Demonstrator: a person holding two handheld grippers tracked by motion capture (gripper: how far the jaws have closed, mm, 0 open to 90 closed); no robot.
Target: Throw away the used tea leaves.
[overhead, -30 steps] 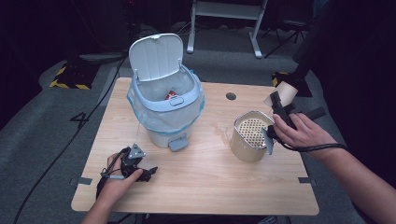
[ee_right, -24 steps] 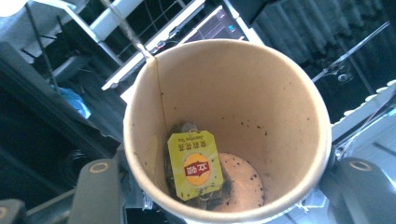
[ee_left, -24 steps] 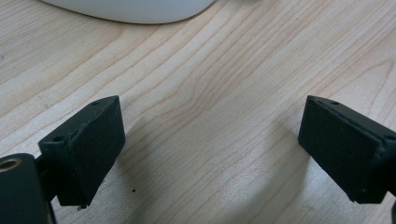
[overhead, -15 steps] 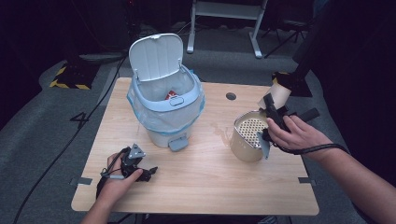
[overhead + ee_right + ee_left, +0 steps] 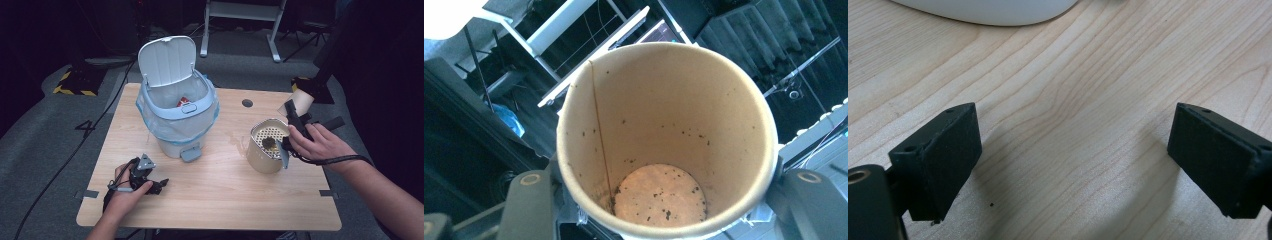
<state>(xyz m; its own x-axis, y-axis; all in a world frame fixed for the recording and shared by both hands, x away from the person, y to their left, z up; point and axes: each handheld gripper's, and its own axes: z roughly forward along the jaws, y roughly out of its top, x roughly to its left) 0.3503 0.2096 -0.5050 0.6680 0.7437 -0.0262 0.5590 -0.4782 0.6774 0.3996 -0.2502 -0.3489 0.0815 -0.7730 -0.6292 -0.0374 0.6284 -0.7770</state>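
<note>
The right gripper (image 5: 294,120) was clamped on a brown paper cup (image 5: 664,140), held above a cream strainer pot (image 5: 265,147); dark specks were stuck inside it. The left gripper (image 5: 1073,165), jaws apart, was rested on the pale wooden table (image 5: 220,195), in a dark room.

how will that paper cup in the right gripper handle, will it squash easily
The paper cup is probably light: it holds nothing but dark specks. Its thin seamed wall would likely dent if the right gripper squeezed harder. Set down upright it might tip easily, being tall and nearly empty.
</note>
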